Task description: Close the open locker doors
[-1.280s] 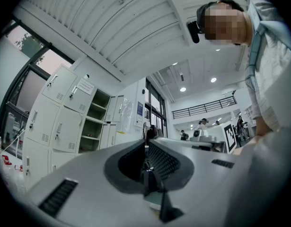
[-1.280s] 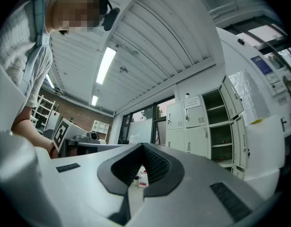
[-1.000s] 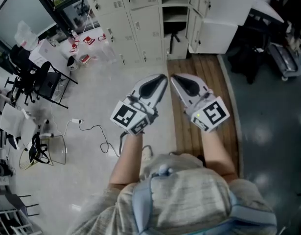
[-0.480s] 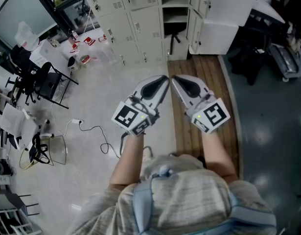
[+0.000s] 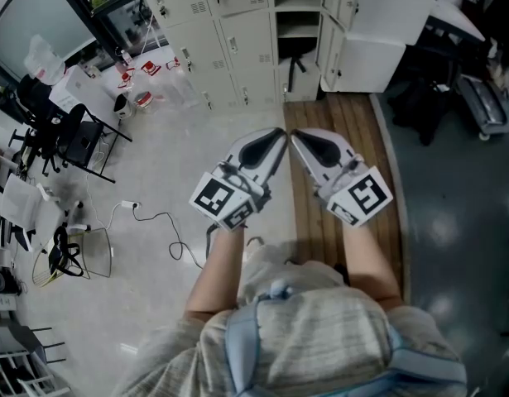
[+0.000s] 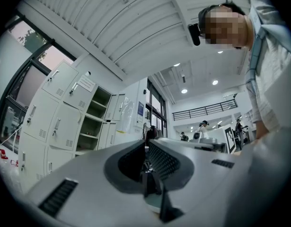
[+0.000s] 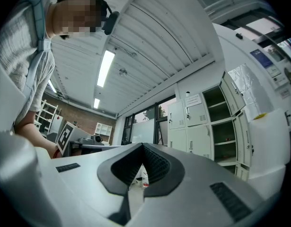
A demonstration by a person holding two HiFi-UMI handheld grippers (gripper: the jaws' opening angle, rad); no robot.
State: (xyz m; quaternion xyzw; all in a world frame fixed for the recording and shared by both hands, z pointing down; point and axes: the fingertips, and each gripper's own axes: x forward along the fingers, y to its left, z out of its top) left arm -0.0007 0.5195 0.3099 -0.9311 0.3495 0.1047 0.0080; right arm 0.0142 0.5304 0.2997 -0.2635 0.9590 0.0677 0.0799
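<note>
A bank of white lockers (image 5: 229, 23) stands at the top of the head view. One column (image 5: 295, 23) is open, showing bare shelves, and its white doors (image 5: 378, 15) swing out to the right. Both grippers are held out in front of the person, well short of the lockers, tips nearly touching. My left gripper (image 5: 278, 131) is shut with nothing in it. My right gripper (image 5: 294, 133) is shut and empty too. The open shelves (image 6: 94, 117) show beyond the left gripper (image 6: 146, 144), and the open compartments (image 7: 220, 122) beyond the right gripper (image 7: 143, 146).
A wooden platform (image 5: 345, 131) runs along the floor to the open lockers. Black chairs (image 5: 68, 139) and a table with red items (image 5: 146, 69) stand at the left. A cable (image 5: 159, 222) lies on the floor. Dark equipment (image 5: 477, 98) fills the right side.
Both grippers have drifted very slightly to the right; their jaws stay as they were and the lockers are unchanged.
</note>
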